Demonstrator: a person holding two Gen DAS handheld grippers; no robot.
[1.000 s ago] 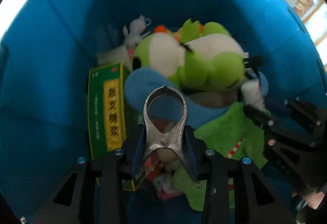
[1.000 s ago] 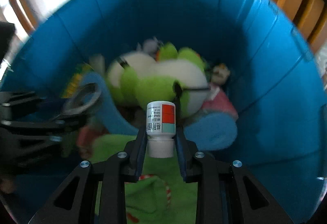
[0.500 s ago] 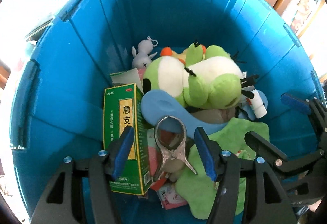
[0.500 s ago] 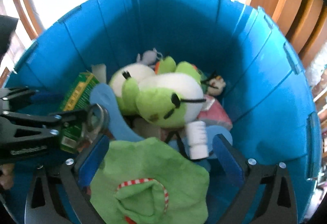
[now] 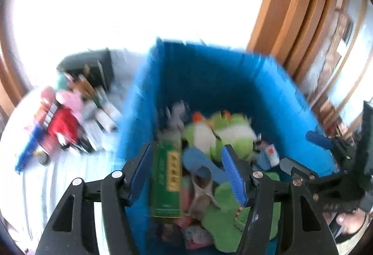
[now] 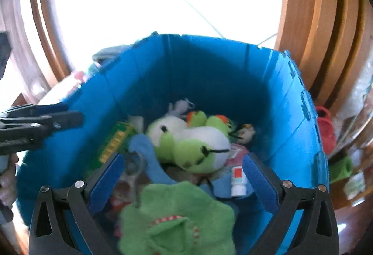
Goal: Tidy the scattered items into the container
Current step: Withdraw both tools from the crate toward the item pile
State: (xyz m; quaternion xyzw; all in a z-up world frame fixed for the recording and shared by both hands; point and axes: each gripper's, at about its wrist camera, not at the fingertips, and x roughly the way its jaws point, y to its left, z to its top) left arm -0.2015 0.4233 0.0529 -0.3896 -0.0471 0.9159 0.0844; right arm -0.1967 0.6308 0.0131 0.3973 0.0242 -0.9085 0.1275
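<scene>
- Well off to the left of the left tool [image 5: 186, 171], a blurred heap of scattered items [image 5: 67, 120] is lying on a pale surface outside the blue container [image 5: 209, 73]; a pink toy and a red one are showing among them, the rest being too smeared to name.
- The left tool is hanging above the container with its jaws partly apart, having just been opening, and nothing is sitting between its blue pads.
- Just below the left pad, a green box [image 5: 166, 175] with yellow lettering is leaning inside the container.
- Below the gap of the left tool, a metal clamp [image 5: 200, 189] is lying loose on the pile, free of both pads.
- Ahead of both tools, a green and white plush [image 6: 191, 143] is resting in the middle of the container, with a small white figure [image 6: 180, 106] behind it.
- The right tool [image 6: 184, 175] is holding its jaws as wide as they go, having just been opening, and is gripping nothing.
- Directly under the right tool, a green cloth [image 6: 174, 215] with a red-and-white trim is covering the near part of the pile.
- Just inside the right pad, a small white bottle [image 6: 238, 181] with a red label is lying on a blue item, clear of the pad.
- Right of the container, wooden frames [image 6: 319, 22] are standing.
</scene>
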